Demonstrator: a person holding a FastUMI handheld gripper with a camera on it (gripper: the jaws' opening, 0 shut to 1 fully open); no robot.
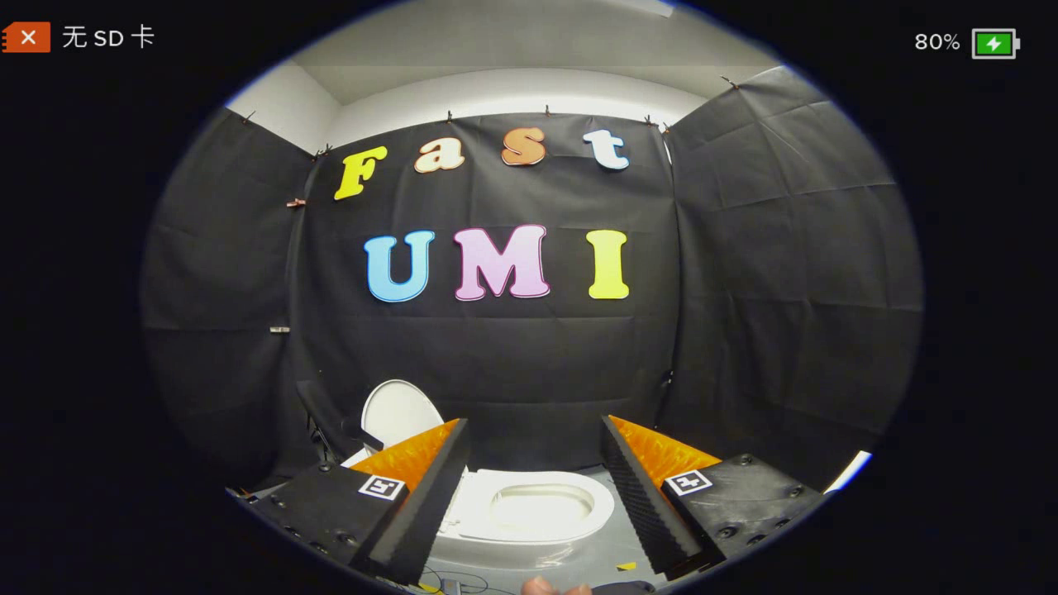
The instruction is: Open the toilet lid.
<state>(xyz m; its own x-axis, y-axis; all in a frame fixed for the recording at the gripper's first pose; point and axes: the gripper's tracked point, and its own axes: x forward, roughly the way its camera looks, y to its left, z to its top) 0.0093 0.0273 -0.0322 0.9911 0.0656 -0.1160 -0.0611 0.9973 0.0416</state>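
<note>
A: Toilet lid [401, 413] — where does it stand?

B: It is raised, standing upright behind the bowl, leaning back toward the black cloth wall [496, 372]. Its lower right part is hidden behind the left finger.

A: And the toilet [529, 512] itself?

B: White, low in the gripper view, beyond the fingers and showing in the gap between them. The seat ring is down, and the bowl opening inside it is plain to see.

A: What is the gripper [536, 430] doing?

B: Its two fingers are spread wide apart, released, with nothing between them. They touch neither the lid nor the seat; the toilet sits farther off than the tips.

A: Anything else nearby?

B: A grey floor [603, 554] under the toilet, with some thin cables [463, 580] lying on it close to the fingers' bases. A small yellow bit [626, 567] lies on the floor just beside the right finger. A bit of a fingertip [541, 587], a person's, peeks in at the very bottom, between the two fingers
</note>
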